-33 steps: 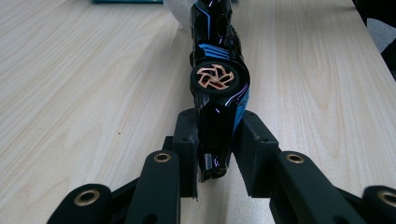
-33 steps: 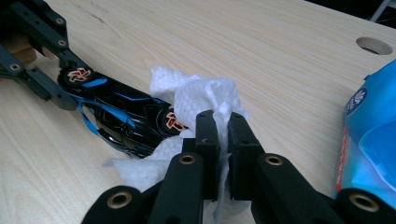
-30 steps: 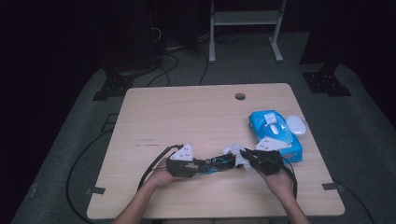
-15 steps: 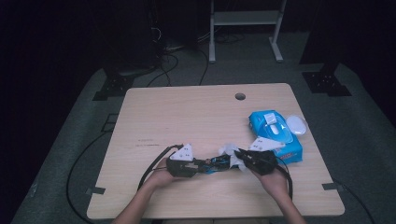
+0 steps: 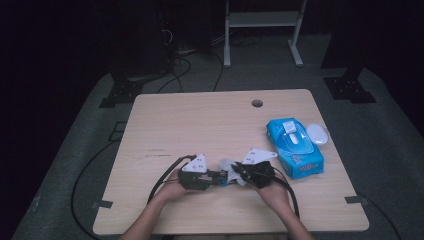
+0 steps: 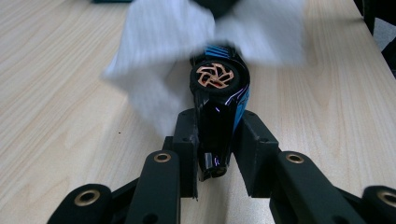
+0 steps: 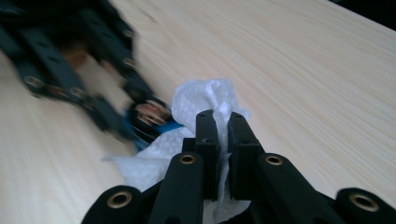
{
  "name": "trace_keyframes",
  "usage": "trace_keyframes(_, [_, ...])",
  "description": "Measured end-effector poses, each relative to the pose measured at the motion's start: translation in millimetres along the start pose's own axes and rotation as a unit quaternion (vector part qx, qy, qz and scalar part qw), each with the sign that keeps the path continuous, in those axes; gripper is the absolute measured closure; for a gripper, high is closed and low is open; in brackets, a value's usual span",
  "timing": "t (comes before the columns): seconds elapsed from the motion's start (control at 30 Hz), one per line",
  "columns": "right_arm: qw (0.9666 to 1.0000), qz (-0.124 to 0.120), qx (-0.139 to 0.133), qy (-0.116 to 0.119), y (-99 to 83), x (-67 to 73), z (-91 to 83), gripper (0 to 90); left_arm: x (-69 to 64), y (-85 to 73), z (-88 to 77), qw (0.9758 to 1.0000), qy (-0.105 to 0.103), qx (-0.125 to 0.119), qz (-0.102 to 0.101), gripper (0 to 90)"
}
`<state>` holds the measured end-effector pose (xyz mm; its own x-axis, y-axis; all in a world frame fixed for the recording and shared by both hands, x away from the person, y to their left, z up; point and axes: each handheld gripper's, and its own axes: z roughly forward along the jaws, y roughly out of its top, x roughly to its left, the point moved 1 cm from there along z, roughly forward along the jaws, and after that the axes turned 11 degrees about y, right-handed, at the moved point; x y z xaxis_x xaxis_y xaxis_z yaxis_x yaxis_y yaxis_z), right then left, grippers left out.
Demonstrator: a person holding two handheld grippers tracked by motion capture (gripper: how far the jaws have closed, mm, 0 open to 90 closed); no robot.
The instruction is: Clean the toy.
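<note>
While the left gripper (image 6: 215,154) clamps a small black-and-blue toy car with copper-coloured wheel hubs (image 6: 218,105) between its jaws, the right gripper (image 7: 223,140) is closed on a crumpled white wet wipe (image 7: 205,100) and presses it against the car. Both meet at the near edge of the pale wooden table (image 5: 200,120), slightly right of centre, where the high view shows the two hands close together. Wiping looks under way rather than finished: the wipe covers the far end of the toy car in the left gripper view, while the wheel and the side nearer the camera lie bare, so I judge that part of the car is yet to be cleaned. Whether any dirt remains cannot be told.

To the right, a blue soft pack of wet wipes (image 5: 294,148) lies on the table with its white lid flipped open. The tabletop is light grained wood with a round cable hole (image 5: 257,103) at its far side. Around it the room is dark, with grey floor, black cables (image 5: 180,70) and a white metal frame (image 5: 260,20) beyond.
</note>
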<state>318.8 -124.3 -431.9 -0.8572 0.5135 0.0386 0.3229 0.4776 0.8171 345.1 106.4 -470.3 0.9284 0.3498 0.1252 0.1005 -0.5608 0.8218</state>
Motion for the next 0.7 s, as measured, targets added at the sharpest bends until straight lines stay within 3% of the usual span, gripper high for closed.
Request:
trace_keyframes(0.17, [0.9989,0.036,0.000,-0.031,-16.0,-23.1,-26.2,84.2,0.2,0.1,0.4,1.0000,0.000,0.000,0.000,70.8])
trace_keyframes(0.23, [0.9984,0.050,-0.007,-0.024,-20.7,-28.6,-32.0,84.1,0.6,0.0,0.4,1.0000,0.000,0.000,-0.002,70.8])
trace_keyframes(0.33, [0.9987,0.045,-0.007,-0.023,-21.9,-26.5,-33.1,84.1,2.9,-0.1,-0.1,0.9999,0.012,0.003,-0.004,69.9])
trace_keyframes(0.4, [0.9987,0.046,-0.012,-0.017,-23.6,-25.2,-31.9,84.1,6.8,-1.8,-1.5,0.9996,0.021,0.003,-0.017,67.7])
trace_keyframes(0.7, [0.9986,0.048,-0.022,-0.011,-23.9,-22.6,-28.5,84.1,11.1,-2.9,-4.8,0.9990,0.032,0.008,-0.028,65.4])
